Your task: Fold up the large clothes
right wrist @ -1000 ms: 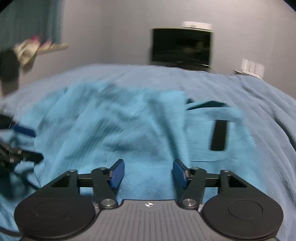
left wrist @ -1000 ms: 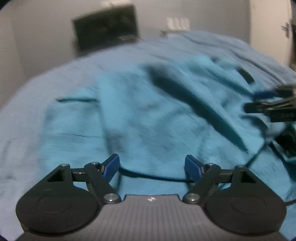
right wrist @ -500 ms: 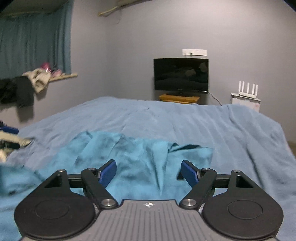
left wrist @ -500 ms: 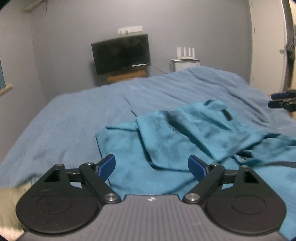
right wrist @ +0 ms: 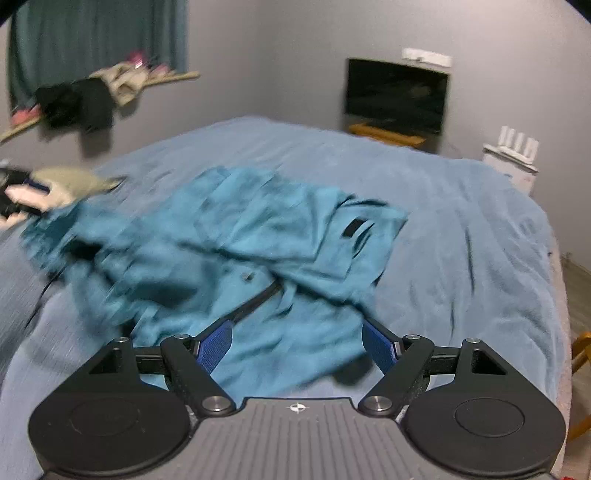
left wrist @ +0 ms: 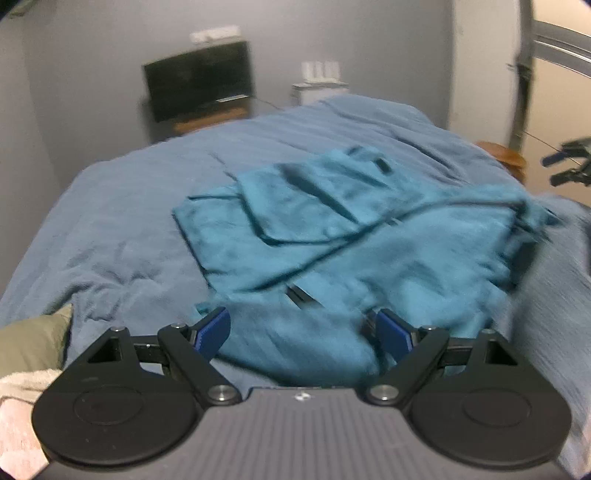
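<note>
1. A crumpled teal fabric garment [left wrist: 332,236] with a small black label lies spread across a bed under a slate-blue ribbed cover [left wrist: 122,221]; one part is folded over on the far side, and a dark cord or zip line runs across its middle.
2. The left gripper [left wrist: 301,328], black with blue pads, stands wide above the garment's near edge; nothing lies between its pads, which touch no cloth.
3. The right gripper [right wrist: 297,341] is likewise spread wide over the near part of the same garment [right wrist: 236,251], gripping nothing; its jaws have just been opening.
4. A black flat screen [right wrist: 397,96] stands by the grey wall beyond the bed; a white router with upright antennas [right wrist: 515,147] sits to its right.
5. Clothes hang on a shelf [right wrist: 92,96] beside a dark green curtain [right wrist: 96,33]; motion blur leaves the pale bundle at the left edge [right wrist: 59,184] perhaps folded cloth.
</note>
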